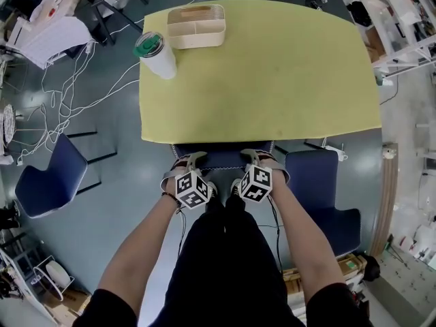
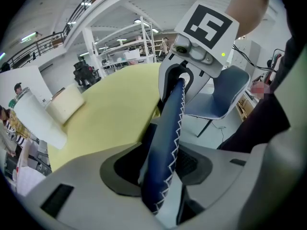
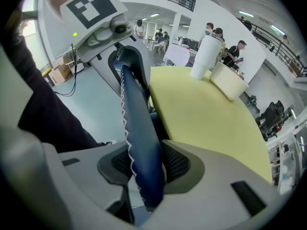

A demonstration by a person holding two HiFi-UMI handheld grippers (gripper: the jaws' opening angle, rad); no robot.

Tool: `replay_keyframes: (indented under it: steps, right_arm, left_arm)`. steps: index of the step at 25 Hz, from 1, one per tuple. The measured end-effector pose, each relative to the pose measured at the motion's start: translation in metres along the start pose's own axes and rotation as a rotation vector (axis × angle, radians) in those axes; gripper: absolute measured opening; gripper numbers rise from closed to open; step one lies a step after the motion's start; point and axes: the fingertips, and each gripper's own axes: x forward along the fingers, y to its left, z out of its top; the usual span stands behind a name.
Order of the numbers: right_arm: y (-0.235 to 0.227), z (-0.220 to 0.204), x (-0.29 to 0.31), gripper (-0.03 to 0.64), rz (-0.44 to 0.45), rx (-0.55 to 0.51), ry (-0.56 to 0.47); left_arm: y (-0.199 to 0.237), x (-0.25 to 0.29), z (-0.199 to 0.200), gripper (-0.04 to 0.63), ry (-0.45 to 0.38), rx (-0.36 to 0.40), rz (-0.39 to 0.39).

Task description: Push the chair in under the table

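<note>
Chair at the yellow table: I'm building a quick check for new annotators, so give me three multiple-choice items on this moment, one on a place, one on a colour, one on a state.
1. Where does the tumbler stand?
A. On the table, beside the cream tray
B. On the floor
C. On a chair seat

2. What colour is the chair back?
A. Red
B. Green
C. Blue

3. How do the left gripper and the right gripper stand?
A. Both open above the table
B. Both shut on the chair back
C. Only the left grips

Answers: 1 A, the head view shows it near the table's left edge next to the tray; 2 C, both gripper views show blue fabric; 3 B, each gripper view shows pads pressed on the chair back.
</note>
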Motion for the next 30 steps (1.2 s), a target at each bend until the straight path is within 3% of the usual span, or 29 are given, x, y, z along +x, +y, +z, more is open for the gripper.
replay_keyframes:
  steps: [12, 22, 30]
  right_arm:
    - [0.0, 0.004, 0.002, 0.156, 0.045, 0.006, -0.026]
    - [0.016, 0.009, -0.006, 0.156, 0.043, 0.006, -0.017]
    - [0.019, 0.009, -0.028, 0.155, 0.01, 0.042, -0.031]
  left_arm:
    - [0.003, 0.001, -0.002, 0.204, 0.015, -0.025, -0.016]
    - [-0.005, -0.008, -0.015, 0.212, 0.045, -0.024, 0.024]
    - [-0.01, -0.025, -0.009, 0.21, 0.004, -0.052, 0.07]
